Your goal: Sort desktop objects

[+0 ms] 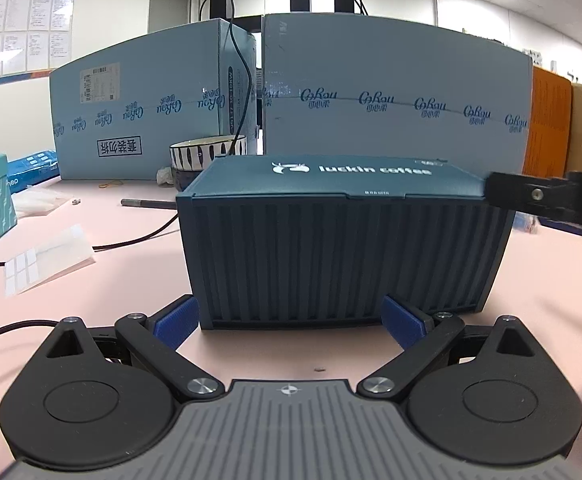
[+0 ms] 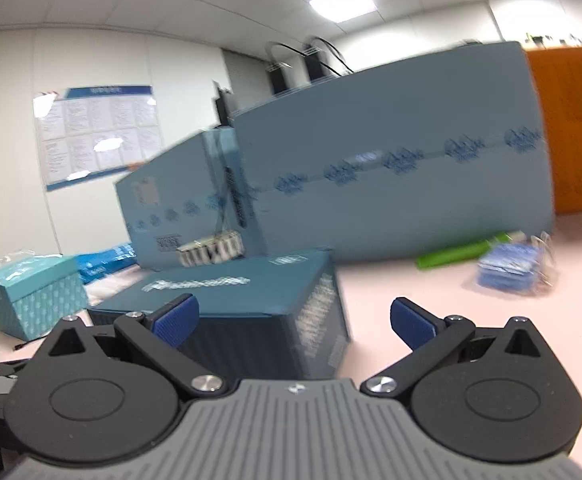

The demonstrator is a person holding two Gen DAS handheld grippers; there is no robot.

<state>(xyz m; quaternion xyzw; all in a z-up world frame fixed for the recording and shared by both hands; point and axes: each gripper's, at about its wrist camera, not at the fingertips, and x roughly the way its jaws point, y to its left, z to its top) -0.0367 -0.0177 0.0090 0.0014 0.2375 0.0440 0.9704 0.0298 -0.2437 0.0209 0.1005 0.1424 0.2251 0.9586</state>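
I'm squaring my left gripper (image 1: 289,318), spread wide, against the dark blue ribbed cardboard coffee box (image 1: 343,240) on the pink desk (image 1: 131,264); my right gripper (image 2: 294,320), also spread, is angling over its corner to steady it.

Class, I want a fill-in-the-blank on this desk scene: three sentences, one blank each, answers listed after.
1. The words printed on top of the dark blue box read "luckin ____".
2. The left gripper has its blue fingers spread ____, with nothing between them but the box's lower front edge.
3. Behind the box stands a bowl patterned in black and ____.

Missing words: coffee; open; white
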